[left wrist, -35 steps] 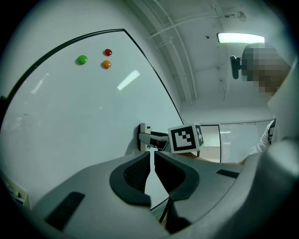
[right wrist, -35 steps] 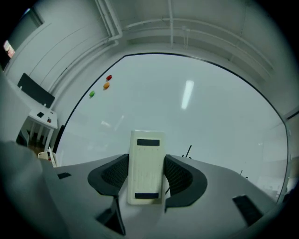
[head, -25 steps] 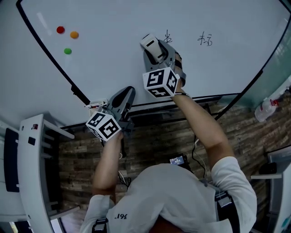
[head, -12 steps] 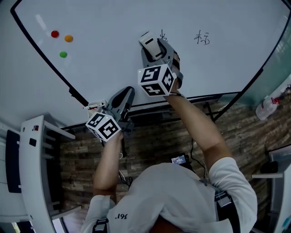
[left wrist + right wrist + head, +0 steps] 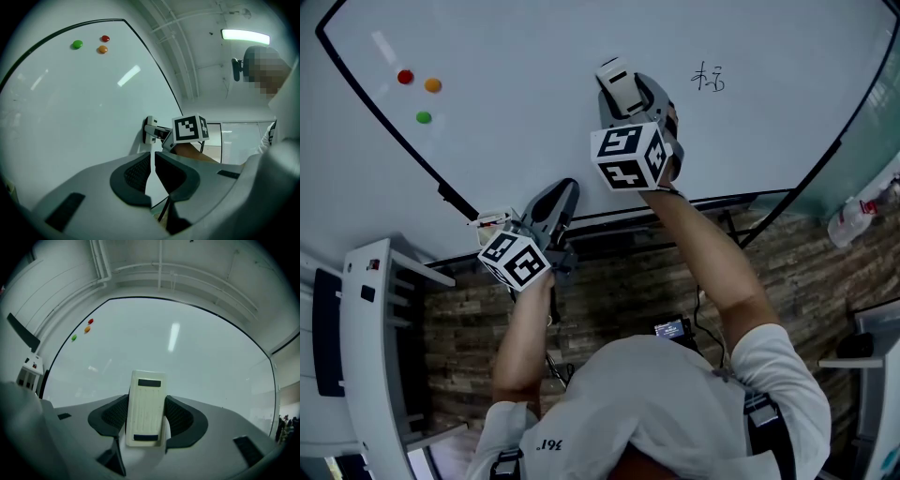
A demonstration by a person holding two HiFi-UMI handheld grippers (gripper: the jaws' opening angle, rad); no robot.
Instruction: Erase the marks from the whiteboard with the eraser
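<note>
Holding the eraser (image 5: 146,399) in the right gripper (image 5: 619,91), fingers closed on its two long sides. Seemingly pressed flat to the whiteboard (image 5: 534,122), left of the marks (image 5: 709,79) and apart from them.

Likely trouble from here:
- Gripped only at the lower half, so could twist or slide between the fingers under a hard push.
- Could tilt onto one edge and leave streaks instead of a clean wipe.
- Could pass too low or too high and clip only part of the marks.
- Could stop short, with the far strokes left on.

Nothing between eraser and marks: bare board all the way. Three magnets (image 5: 424,117), red, orange and green, well apart at the far left, out of the path.

Left gripper (image 5: 153,171) low by the board's bottom frame (image 5: 722,201), fingers together on nothing, clear of the sweep. Bottle (image 5: 851,221) off past the board's right edge, no hindrance.
</note>
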